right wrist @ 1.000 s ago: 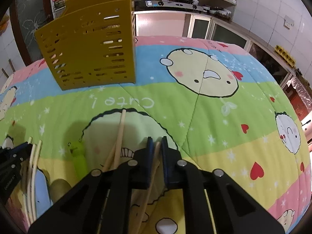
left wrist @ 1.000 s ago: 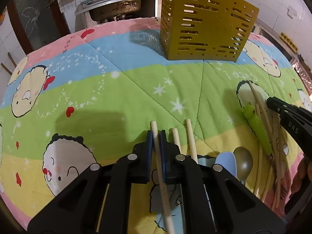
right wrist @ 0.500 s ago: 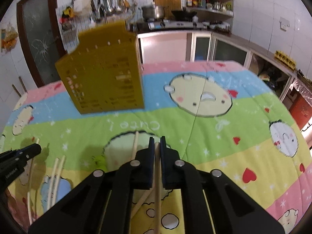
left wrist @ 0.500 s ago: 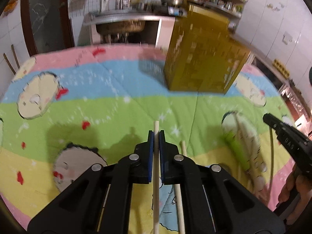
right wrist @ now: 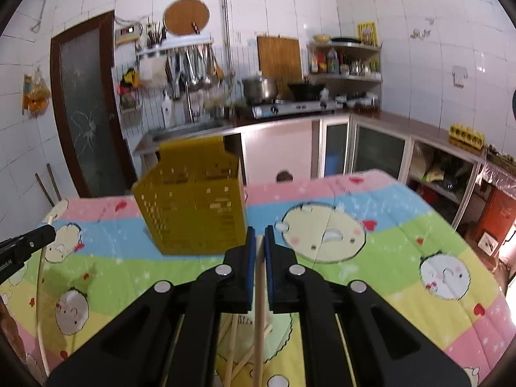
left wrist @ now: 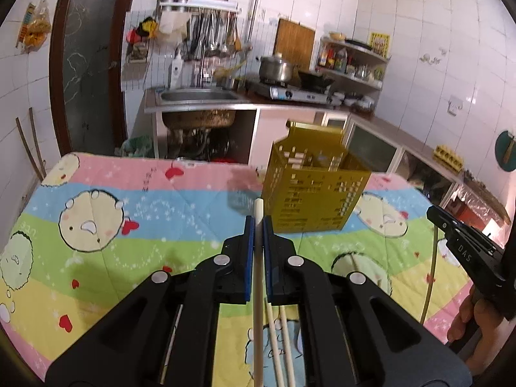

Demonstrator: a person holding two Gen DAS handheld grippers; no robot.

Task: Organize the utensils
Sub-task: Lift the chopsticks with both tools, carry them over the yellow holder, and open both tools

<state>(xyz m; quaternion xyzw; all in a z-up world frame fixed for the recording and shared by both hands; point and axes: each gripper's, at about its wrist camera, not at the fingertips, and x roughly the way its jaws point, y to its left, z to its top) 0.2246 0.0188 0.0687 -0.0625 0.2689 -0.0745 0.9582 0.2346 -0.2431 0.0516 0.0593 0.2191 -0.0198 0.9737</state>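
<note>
Each gripper carries one chopstick to the holder

The left gripper (left wrist: 258, 225) and right gripper (right wrist: 259, 235) each clench a chopstick (left wrist: 258, 290); the yellow holder (left wrist: 314, 190) stands ahead on the quilt (left wrist: 161, 213). Tip each stick upright, then lower it gently.

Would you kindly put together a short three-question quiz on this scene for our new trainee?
1. True or false: the left gripper is open and holds nothing.
2. Multiple choice: what stands on the quilt ahead of both grippers? A) a yellow slotted basket B) a glass jar C) a metal tray
3. Fill in: the right gripper is clamped on a wooden ____.

Key: 1 false, it grips a chopstick; 2 A; 3 chopstick.
</note>
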